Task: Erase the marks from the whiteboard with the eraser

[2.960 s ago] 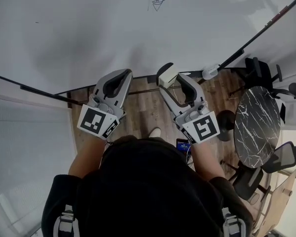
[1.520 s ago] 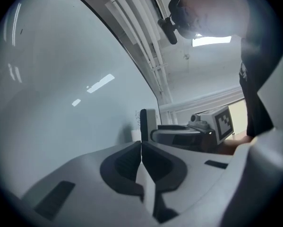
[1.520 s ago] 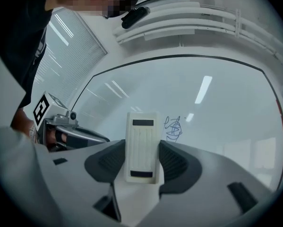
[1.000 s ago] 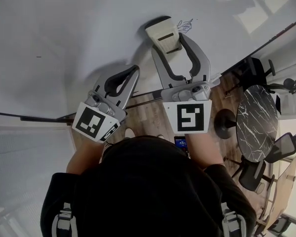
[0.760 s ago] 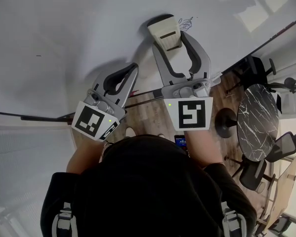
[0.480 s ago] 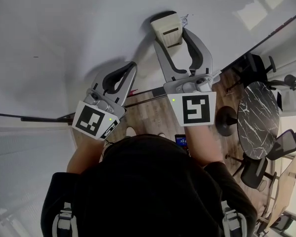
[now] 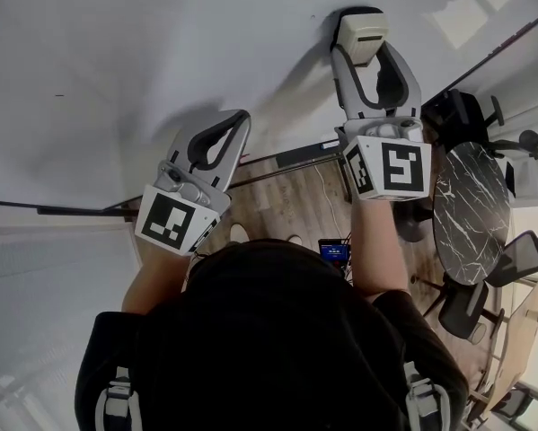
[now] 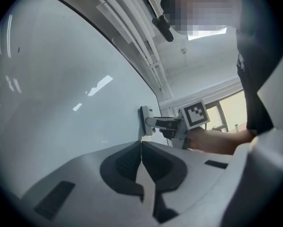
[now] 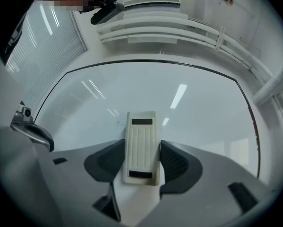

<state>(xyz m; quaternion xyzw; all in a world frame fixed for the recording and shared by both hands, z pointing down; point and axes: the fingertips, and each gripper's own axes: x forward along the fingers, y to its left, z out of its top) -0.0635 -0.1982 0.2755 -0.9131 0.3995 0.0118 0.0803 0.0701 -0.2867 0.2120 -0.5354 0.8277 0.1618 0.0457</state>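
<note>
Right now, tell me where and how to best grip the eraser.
Grip the eraser across its two long flat sides, near the middle, coming from its ribbed back, opposite the whiteboard. That leaves the wiping face flat on the board. The right gripper holds it so, jaws shut on those sides.

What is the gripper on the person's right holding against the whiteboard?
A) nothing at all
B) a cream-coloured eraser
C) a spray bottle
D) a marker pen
B: the right gripper has its fingers shut on the cream eraser, flat against the whiteboard.
</note>
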